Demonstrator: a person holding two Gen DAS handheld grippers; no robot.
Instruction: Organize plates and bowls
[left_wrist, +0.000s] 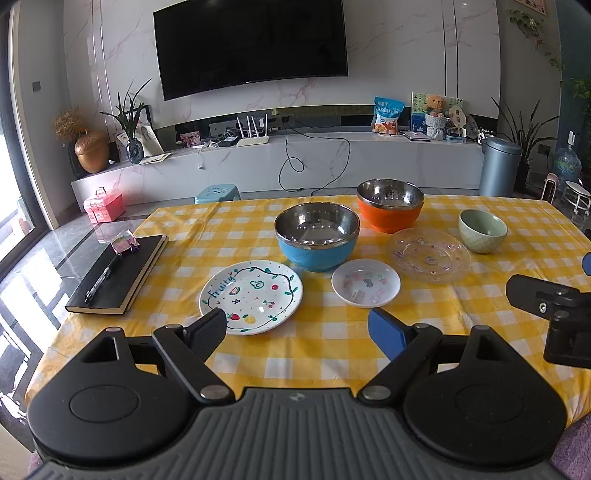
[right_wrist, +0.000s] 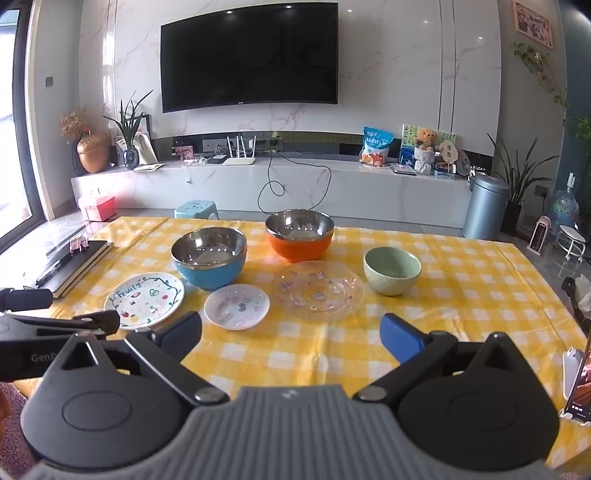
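Note:
On the yellow checked tablecloth (left_wrist: 332, 350) stand a blue bowl (left_wrist: 317, 236), an orange bowl (left_wrist: 390, 210) and a green bowl (left_wrist: 482, 230). In front lie a white "Fruity" plate (left_wrist: 251, 291), a small white plate (left_wrist: 365, 282) and a clear glass plate (left_wrist: 428, 254). My left gripper (left_wrist: 299, 332) is open and empty, just short of the Fruity plate. My right gripper (right_wrist: 291, 338) is open and empty, near the table's front edge, short of the small white plate (right_wrist: 236, 306) and the glass plate (right_wrist: 317, 290). The bowls show too: blue (right_wrist: 209, 256), orange (right_wrist: 300, 234), green (right_wrist: 392, 269).
A black notebook (left_wrist: 118, 273) with a pen (left_wrist: 101, 278) lies at the table's left edge. A TV cabinet, a blue stool (left_wrist: 218, 194) and a bin (left_wrist: 498, 166) stand beyond the table. A phone on a stand (right_wrist: 580, 380) is at the right.

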